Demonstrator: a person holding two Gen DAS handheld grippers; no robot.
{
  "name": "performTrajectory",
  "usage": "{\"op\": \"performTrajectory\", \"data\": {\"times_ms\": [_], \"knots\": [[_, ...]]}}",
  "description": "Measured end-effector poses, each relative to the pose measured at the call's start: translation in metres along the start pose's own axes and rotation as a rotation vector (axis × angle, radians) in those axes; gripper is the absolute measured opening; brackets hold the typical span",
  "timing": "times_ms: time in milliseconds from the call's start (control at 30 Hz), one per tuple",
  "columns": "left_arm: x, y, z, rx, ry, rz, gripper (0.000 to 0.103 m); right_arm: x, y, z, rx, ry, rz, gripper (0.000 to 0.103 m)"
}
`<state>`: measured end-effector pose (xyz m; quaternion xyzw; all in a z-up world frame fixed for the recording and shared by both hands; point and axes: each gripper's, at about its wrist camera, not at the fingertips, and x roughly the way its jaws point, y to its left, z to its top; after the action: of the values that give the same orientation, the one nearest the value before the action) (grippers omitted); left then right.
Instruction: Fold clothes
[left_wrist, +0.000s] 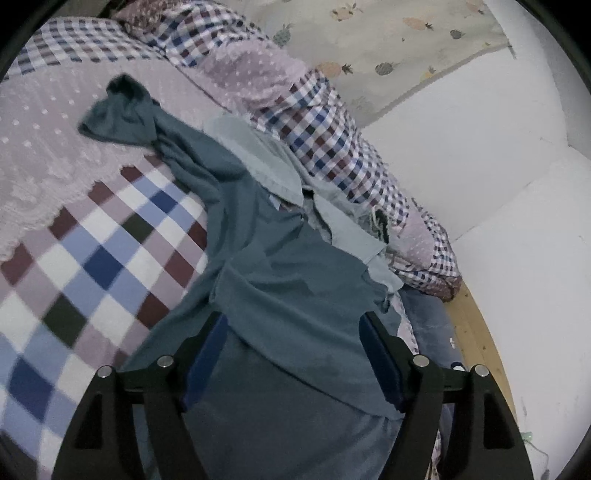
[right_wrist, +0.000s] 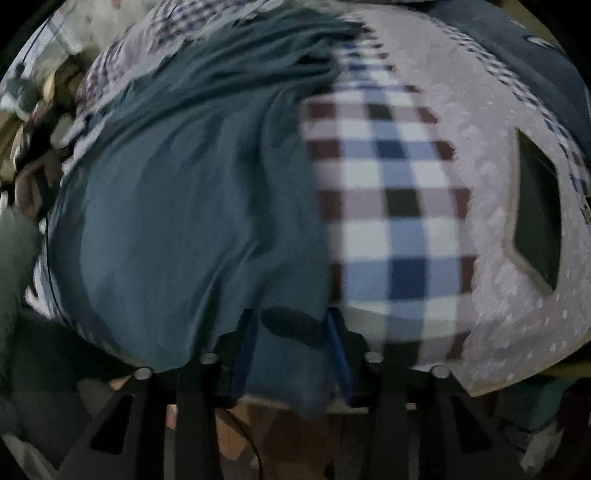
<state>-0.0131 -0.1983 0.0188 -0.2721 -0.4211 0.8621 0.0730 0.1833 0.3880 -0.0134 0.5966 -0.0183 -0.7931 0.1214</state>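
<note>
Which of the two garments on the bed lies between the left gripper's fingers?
The dark teal shirt: its cloth fills the gap of the left gripper. The paler grey-blue garment lies farther off, beside the checked bedding.

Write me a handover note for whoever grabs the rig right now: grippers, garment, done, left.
Left gripper: jaws wide apart, teal garment lying between them, not pinched.
Right gripper: jaws part closed with the garment's edge between the pads; a real grip cannot be confirmed, the view is blurred.
Garment: spread rumpled across the checked bedspread, one end bunched up, pale grey collar near the pillow.
Done: no clean fold visible.
Left: flatten it, then fold.
</note>
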Motion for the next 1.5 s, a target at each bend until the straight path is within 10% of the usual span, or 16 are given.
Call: {"op": "performTrajectory", "data": {"times_ms": [467, 567, 833, 1000, 1500], "knots": [[-0.071, 0.054, 0.049, -0.102, -0.080, 0.043, 0.081, -0.017, 0.017, -0.033, -0.028, 0.162, -0.254, 0.004], [-0.081, 0.049, 0.056, -0.036, -0.092, 0.103, 0.083, -0.033, 0.040, -0.009, -0.050, 0.089, -0.313, 0.020], [-0.099, 0.022, 0.066, 0.110, -0.079, 0.163, 0.086, -0.052, 0.194, 0.089, -0.285, -0.180, -0.208, 0.048], [-0.134, 0.046, 0.088, 0.005, -0.165, 0.144, 0.087, -0.044, 0.287, 0.137, -0.473, -0.273, -0.117, 0.063], [-0.182, 0.126, 0.121, -0.219, -0.254, 0.222, 0.088, 0.051, 0.478, 0.271, -0.805, -0.338, 0.165, 0.065]]}}
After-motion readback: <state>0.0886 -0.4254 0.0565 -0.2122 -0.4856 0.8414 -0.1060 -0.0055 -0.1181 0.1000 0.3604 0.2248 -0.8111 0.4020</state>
